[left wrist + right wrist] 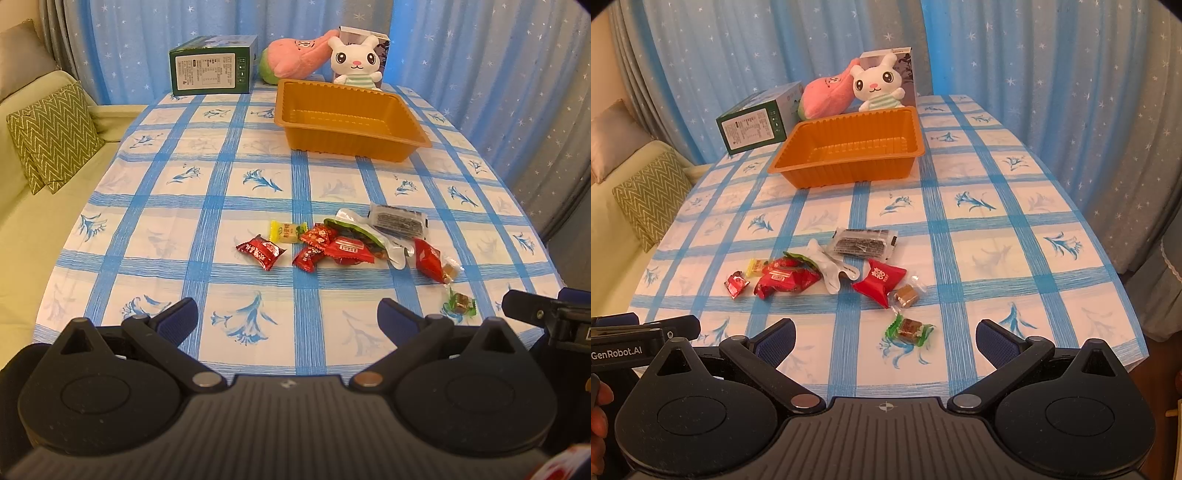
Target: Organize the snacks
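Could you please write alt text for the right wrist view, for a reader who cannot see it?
The open, empty right gripper hovers over a blue-checked tablecloth, just short of a green-wrapped candy and a scatter of wrapped snacks. Beyond them sits an empty orange tray, with a white bunny plush and a green box at the far edge.

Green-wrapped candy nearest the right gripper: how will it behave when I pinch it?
The green-wrapped candy looks small and probably light, so a nudge may slide it across the tablecloth. Its twisted ends look crinkly and floppy; the brown block in the middle seems firmer, so pinch there.
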Available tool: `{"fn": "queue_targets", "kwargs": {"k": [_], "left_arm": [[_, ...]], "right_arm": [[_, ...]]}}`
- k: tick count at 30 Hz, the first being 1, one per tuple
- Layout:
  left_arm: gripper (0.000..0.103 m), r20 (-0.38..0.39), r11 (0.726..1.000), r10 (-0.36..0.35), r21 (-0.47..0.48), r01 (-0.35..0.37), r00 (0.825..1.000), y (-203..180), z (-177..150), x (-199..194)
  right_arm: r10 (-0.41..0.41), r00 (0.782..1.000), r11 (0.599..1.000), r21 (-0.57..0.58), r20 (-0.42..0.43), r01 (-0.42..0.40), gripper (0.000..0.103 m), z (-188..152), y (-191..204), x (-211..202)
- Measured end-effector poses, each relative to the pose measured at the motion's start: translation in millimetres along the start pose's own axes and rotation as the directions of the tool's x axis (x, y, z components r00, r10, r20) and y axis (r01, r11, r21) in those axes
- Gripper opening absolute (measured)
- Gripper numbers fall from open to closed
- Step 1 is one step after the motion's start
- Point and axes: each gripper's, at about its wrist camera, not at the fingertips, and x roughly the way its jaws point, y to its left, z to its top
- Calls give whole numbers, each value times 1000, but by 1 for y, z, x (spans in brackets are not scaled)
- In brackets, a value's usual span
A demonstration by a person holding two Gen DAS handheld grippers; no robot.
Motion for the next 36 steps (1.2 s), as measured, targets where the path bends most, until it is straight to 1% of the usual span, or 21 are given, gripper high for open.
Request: {"fn": "queue_targets", "kwargs": {"k": [36], "left_arm": [[103,5,1000,-8,3,8,1000,-4,0,-1]], "right_arm": [[-4,1000,1000,-3,0,4,103,2,1,0]]}}
